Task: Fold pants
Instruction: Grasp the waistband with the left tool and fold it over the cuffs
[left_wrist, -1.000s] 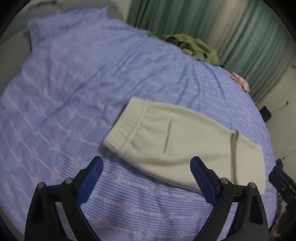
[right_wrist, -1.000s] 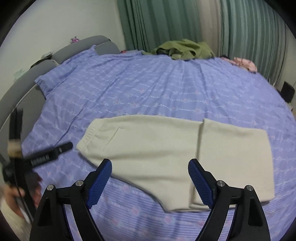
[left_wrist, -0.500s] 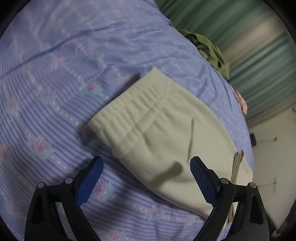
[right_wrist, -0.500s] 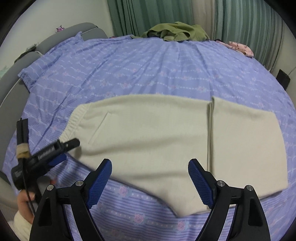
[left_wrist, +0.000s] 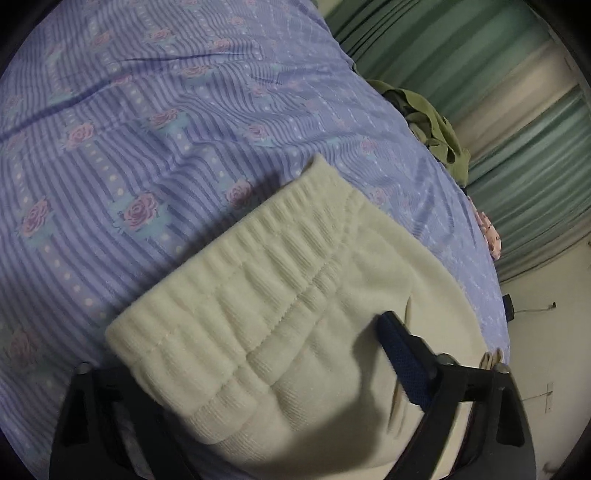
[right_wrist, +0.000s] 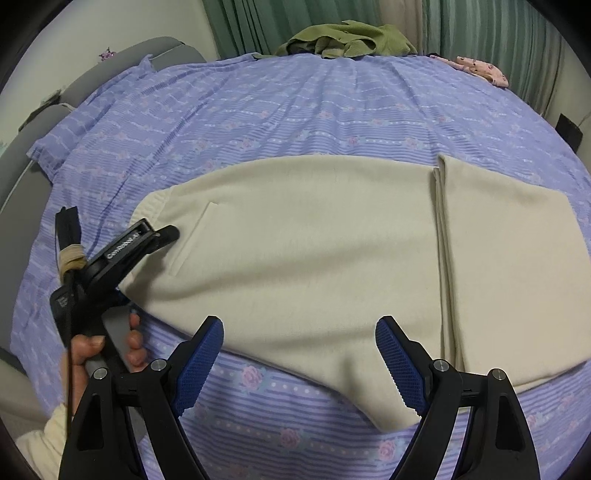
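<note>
Open left tongs (left_wrist: 266, 373) straddle the ribbed waistband corner of cream pants (left_wrist: 295, 332) lying on the striped floral bed (left_wrist: 147, 129).

One pair of pants (right_wrist: 314, 236) is counted on one bed sheet (right_wrist: 295, 107). Two grippers are seen: left (right_wrist: 147, 240), right (right_wrist: 299, 362). One green garment (right_wrist: 347, 38) and one pink garment (right_wrist: 480, 70) are noted. One hand (right_wrist: 96, 354) is seen.

Home bedroom, floral bedsheet (right_wrist: 295, 110), green curtains (right_wrist: 480, 33)
</note>
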